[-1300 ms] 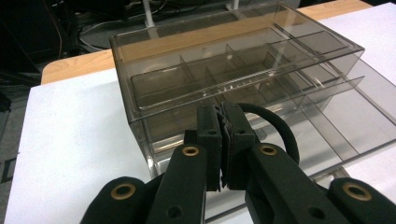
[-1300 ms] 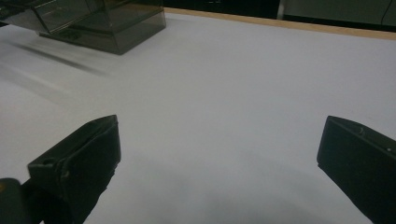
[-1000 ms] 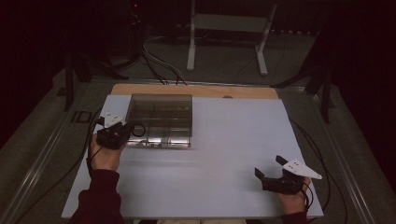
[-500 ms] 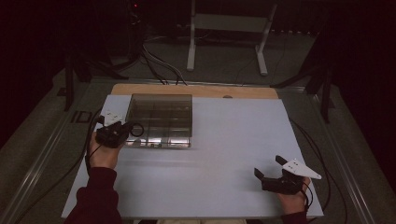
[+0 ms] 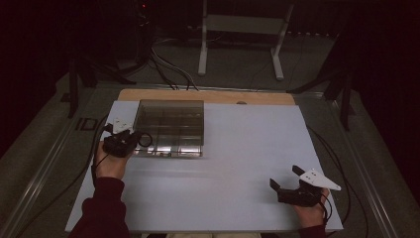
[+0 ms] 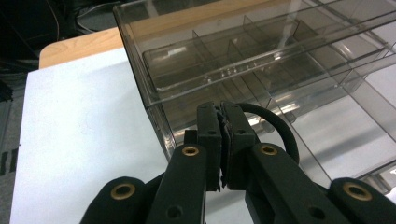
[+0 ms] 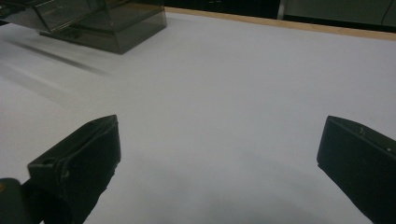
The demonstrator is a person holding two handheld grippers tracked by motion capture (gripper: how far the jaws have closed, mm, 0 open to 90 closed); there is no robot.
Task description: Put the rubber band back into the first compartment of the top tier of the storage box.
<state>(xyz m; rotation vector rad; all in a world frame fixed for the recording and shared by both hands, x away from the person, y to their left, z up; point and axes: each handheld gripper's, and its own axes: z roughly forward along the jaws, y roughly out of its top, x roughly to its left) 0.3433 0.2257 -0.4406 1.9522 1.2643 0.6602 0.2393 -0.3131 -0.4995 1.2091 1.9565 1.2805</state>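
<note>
At the far left of the white table (image 5: 237, 163), a clear smoked plastic box (image 5: 171, 128) with inner dividers is set, its long axis running left to right. Just beside its near left corner the left gripper (image 5: 132, 140) is held, jaws pressed together with nothing visibly between them; the box lies directly ahead and to the right of it (image 6: 223, 140). Well apart, at the near right, the right gripper (image 5: 282, 186) is rested with jaws spread wide (image 7: 215, 154). The left hand (image 5: 110, 163) is judged far nearer for any coming pull or push.
</note>
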